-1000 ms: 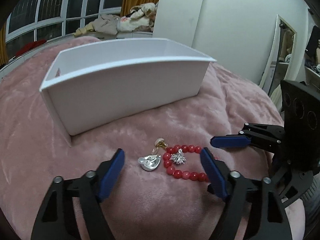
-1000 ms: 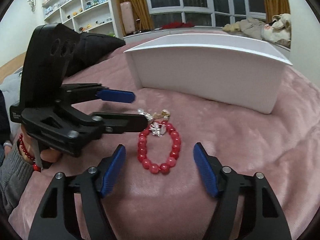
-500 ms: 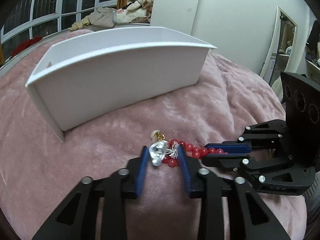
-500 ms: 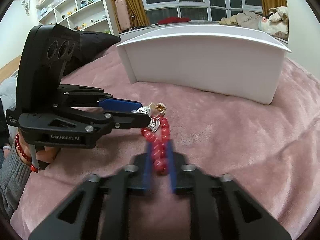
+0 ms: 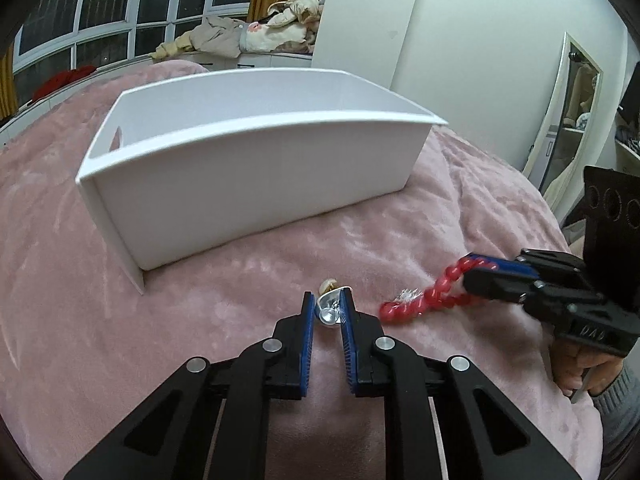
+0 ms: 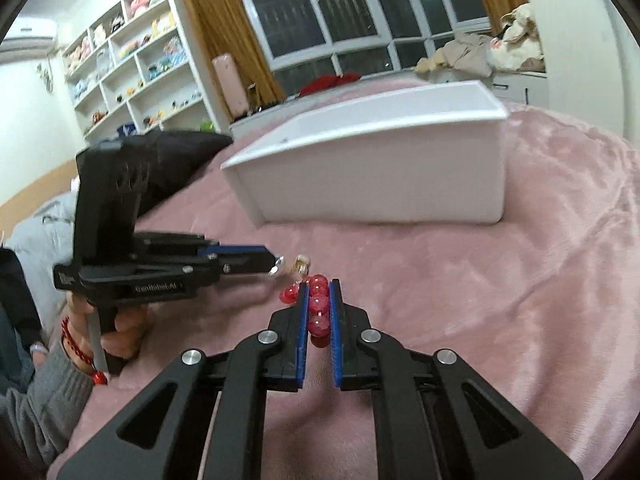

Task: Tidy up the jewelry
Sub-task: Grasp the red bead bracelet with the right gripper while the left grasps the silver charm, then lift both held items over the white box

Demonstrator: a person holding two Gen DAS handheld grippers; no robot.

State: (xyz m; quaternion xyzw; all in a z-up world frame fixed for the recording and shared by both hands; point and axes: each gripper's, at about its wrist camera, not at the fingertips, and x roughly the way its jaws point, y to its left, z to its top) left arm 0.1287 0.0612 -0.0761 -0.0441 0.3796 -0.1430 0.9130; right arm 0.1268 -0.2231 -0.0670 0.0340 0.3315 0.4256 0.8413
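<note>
My left gripper (image 5: 328,300) is shut on a silver earring (image 5: 330,309) and holds it just above the pink blanket. A small gold earring (image 5: 329,284) lies just beyond its tips; it also shows in the right wrist view (image 6: 301,261). My right gripper (image 6: 319,286) is shut on a red bead bracelet (image 6: 318,304) and lifts it. In the left wrist view the bracelet (image 5: 424,300) hangs stretched from the right gripper (image 5: 476,264), with a silver charm (image 5: 408,294) on it. The white box (image 5: 256,160) stands open behind them.
The pink blanket (image 5: 80,300) covers the bed. A dark pillow (image 6: 180,152) lies at the left. Shelves (image 6: 132,68) and windows stand behind, with a mirror (image 5: 568,120) at the right.
Both grippers closed from open, the left on the silver earring, the right on the bracelet. The right gripper has lifted the bracelet and pulled it right, away from the earrings.
</note>
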